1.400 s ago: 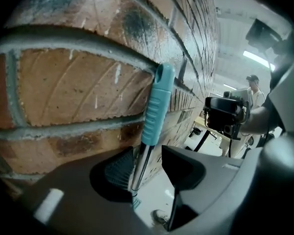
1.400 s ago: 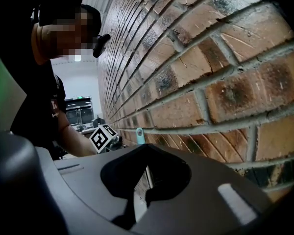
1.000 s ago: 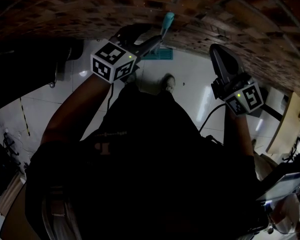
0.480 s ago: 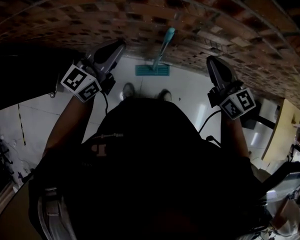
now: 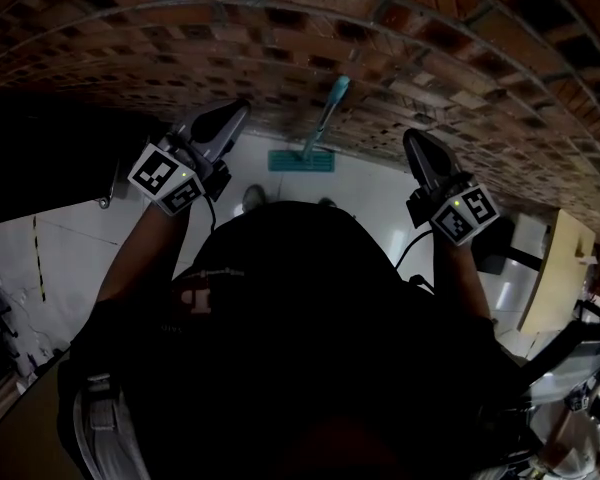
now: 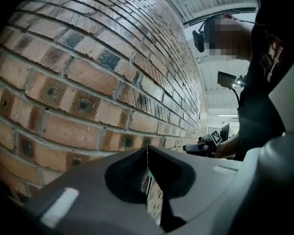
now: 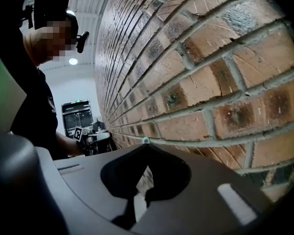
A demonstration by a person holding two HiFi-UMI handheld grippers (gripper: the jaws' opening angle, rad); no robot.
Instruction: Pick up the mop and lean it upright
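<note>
Left tongs (image 6: 147, 151) just closed empty, right tongs (image 7: 146, 148) shut empty; mop (image 5: 323, 123) leans handle-up against brick wall (image 5: 280, 28), head on floor (image 5: 380, 183).

Mop (image 5: 324, 118) is propped upright vs. brick wall (image 5: 430, 28), w/ head on floor (image 5: 380, 183) and handle top against bricks. Left gripper (image 5: 238, 110) is held to its left, right gripper (image 5: 413, 143) to its right, both apart from it. Board (image 5: 550, 268) is stood at far right.
</note>
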